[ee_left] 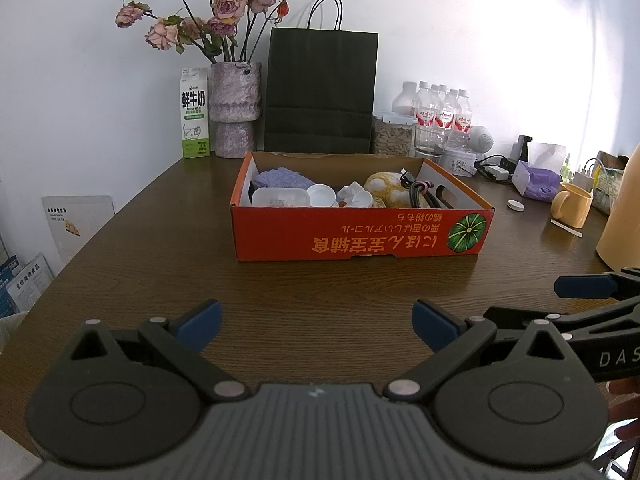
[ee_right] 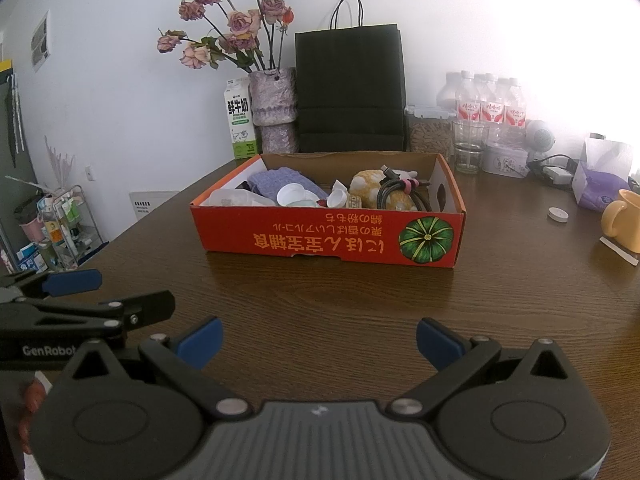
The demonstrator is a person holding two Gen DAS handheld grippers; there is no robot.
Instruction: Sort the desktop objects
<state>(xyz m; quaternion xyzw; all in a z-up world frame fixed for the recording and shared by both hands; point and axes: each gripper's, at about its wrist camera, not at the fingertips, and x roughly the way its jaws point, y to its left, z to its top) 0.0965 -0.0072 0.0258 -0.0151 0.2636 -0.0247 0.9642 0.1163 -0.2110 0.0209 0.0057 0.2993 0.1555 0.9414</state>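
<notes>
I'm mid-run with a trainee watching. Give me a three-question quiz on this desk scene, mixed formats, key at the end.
1. True or false: the left tool and the right tool are both open and hold nothing.
2. Multiple choice: the small white round cap lies A) inside the red box, B) on the table to the box's right, near the yellow mug, C) on the milk carton.
3. Fill in: directly behind the box stands a black paper ____.

Key: 1 true; 2 B; 3 bag.
</notes>
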